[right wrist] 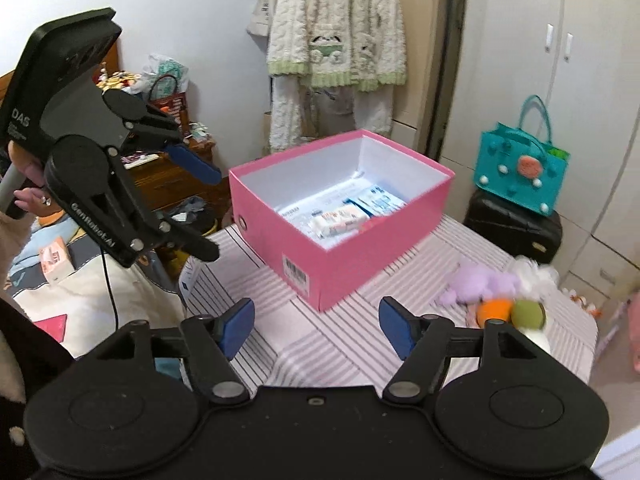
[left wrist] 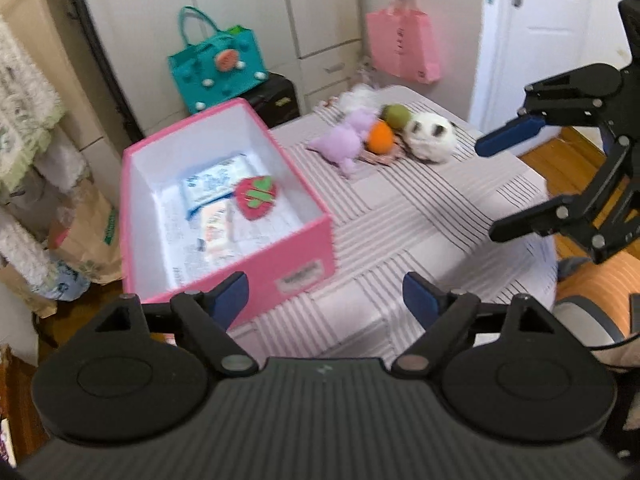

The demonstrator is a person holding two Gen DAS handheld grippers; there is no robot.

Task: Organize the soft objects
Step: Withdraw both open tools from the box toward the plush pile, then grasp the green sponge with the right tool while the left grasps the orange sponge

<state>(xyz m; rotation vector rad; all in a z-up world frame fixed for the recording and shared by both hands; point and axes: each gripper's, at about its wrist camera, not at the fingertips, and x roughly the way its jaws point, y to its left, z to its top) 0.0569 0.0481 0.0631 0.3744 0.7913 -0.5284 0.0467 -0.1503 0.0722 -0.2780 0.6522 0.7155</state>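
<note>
An open pink box (left wrist: 308, 240) stands on the striped table (left wrist: 420, 220), holding a red strawberry plush (left wrist: 256, 198) and tissue packs (left wrist: 212, 182). Beyond it lie a purple plush (left wrist: 344, 144), an orange ball (left wrist: 380, 136), a green ball (left wrist: 396, 114) and a white fluffy plush (left wrist: 430, 136). My left gripper (left wrist: 326, 296) hovers by the box's near corner, open and empty. My right gripper (left wrist: 492, 190) hangs open over the table's right side, empty too. In the right wrist view, the right gripper (right wrist: 316, 320) faces the box (right wrist: 320, 256), with the left gripper (right wrist: 210, 212) at upper left.
A teal bag (left wrist: 218, 64) sits on a black suitcase (left wrist: 276, 98) behind the box. A pink bag (left wrist: 404, 42) hangs from the cupboards. Paper bags (left wrist: 86, 236) stand on the floor at left. A fluffy robe (right wrist: 336, 40) hangs on the wall. The table ends at right above wooden flooring (left wrist: 560, 160).
</note>
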